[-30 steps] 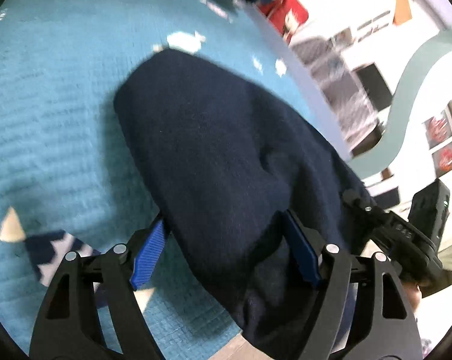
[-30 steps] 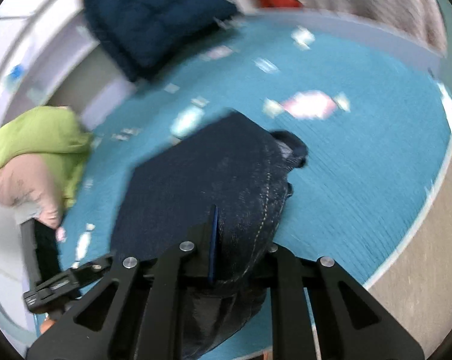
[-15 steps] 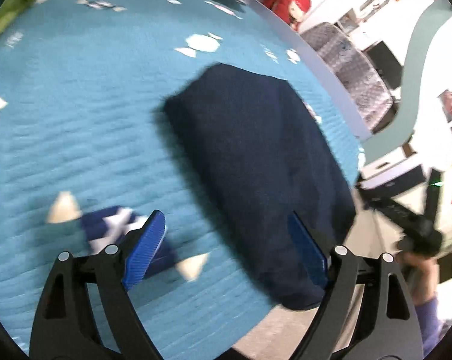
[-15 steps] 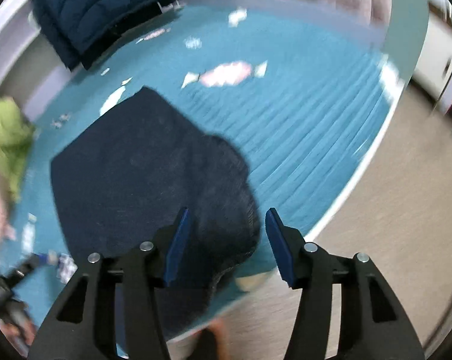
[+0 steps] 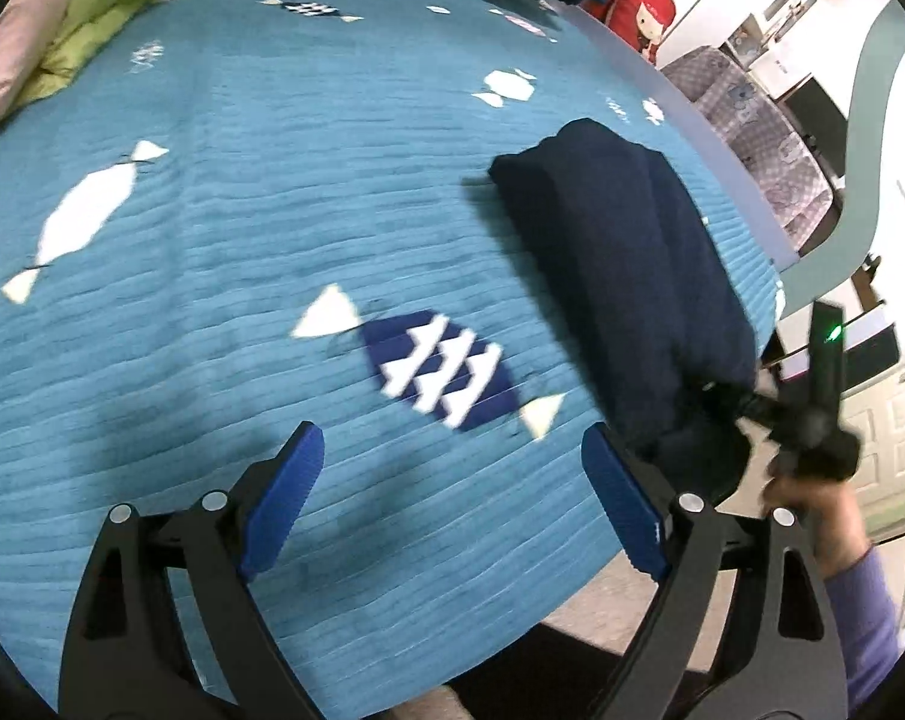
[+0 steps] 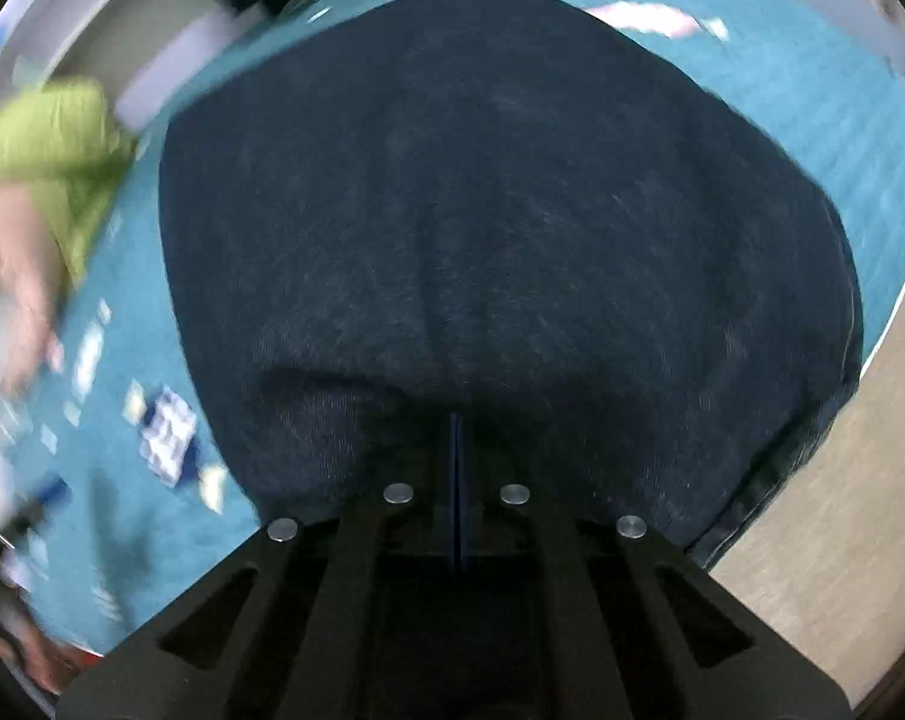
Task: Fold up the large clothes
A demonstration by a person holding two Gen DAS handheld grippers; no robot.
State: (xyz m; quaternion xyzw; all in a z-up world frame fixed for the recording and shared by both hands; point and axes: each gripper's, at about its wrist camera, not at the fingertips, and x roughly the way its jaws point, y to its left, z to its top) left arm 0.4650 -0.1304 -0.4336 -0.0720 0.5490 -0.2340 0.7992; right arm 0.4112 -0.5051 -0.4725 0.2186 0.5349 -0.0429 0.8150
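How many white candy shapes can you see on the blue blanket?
2 plain ones on the blanket: a large candy at left and a small one farther back. More may hide under the folded jeans.

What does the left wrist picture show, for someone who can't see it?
The open left gripper, jaws opening with nothing between them, hangs over a teal bedspread. At right lies a folded dark blue garment, its near end at the right gripper.

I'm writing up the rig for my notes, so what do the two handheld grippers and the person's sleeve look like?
Both grippers share one build: black angular plastic frames with cut-out slots and round silver rivets at the joints. The left gripper carries flat, ribbed blue pads on its fingers. The right gripper shows only a thin blue line where its pads meet. A purple sleeve covers the right wrist.
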